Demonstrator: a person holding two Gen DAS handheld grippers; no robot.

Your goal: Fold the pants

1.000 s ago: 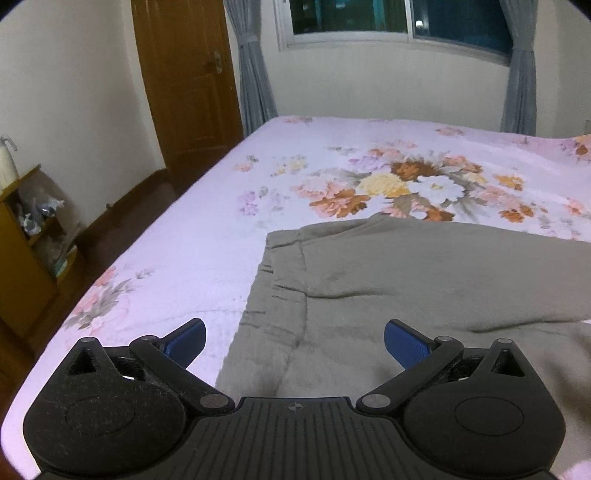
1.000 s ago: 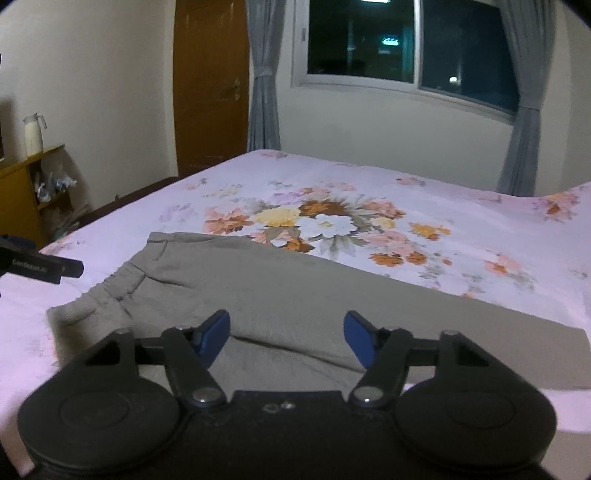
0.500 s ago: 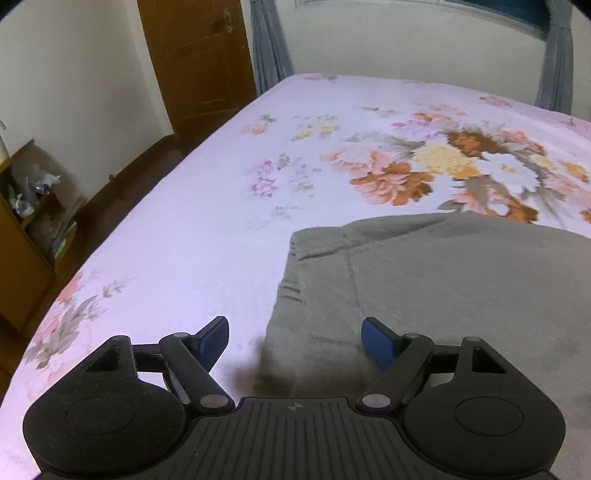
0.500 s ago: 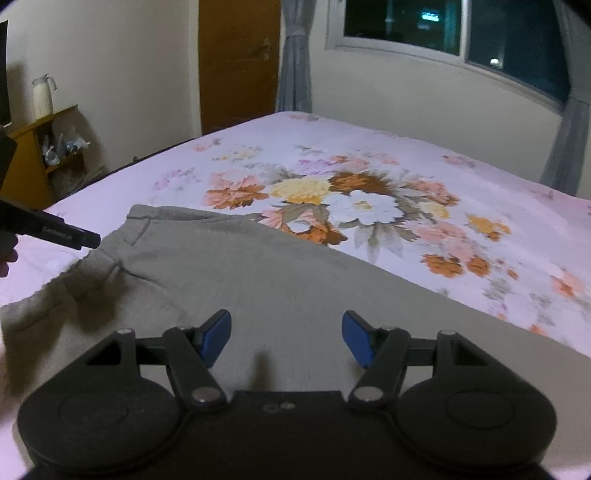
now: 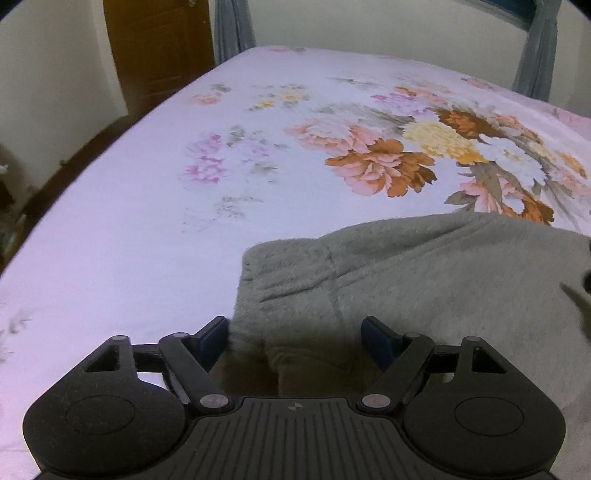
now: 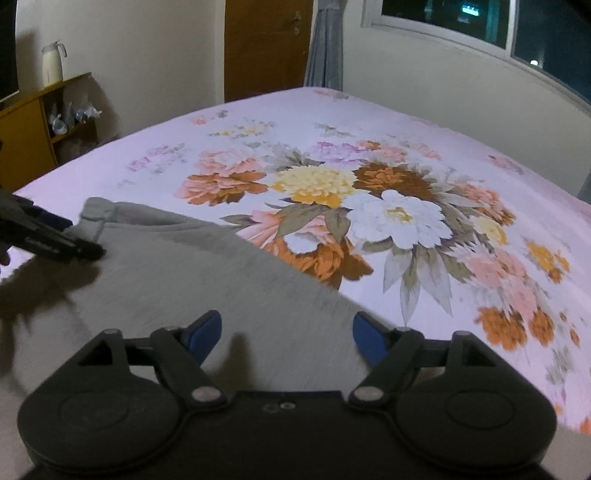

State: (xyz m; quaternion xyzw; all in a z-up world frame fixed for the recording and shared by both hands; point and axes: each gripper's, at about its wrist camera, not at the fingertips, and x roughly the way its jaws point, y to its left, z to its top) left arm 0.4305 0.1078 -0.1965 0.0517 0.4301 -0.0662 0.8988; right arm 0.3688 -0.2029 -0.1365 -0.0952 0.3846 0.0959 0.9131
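Grey-green pants [image 5: 424, 280] lie flat on the floral bedsheet [image 5: 184, 184]. In the left wrist view my left gripper [image 5: 295, 339] is open, low over the waistband edge, its blue pads on either side of a fold of cloth. In the right wrist view my right gripper [image 6: 286, 332] is open, low over the middle of the pants [image 6: 207, 280], near their far edge. The left gripper's finger [image 6: 55, 240] shows at the left by the waistband corner.
The bed's left edge drops to a dark floor [image 5: 74, 155]. A wooden door [image 6: 266, 48], grey curtains [image 6: 325, 48] and a window [image 6: 517, 29] stand behind. A wooden shelf [image 6: 44, 125] with a white jug [image 6: 51, 62] is at the left.
Both grippers have dropped lower and closer to the pants. The left one has narrowed its opening and now straddles the waistband edge. The right one has moved forward over the cloth.
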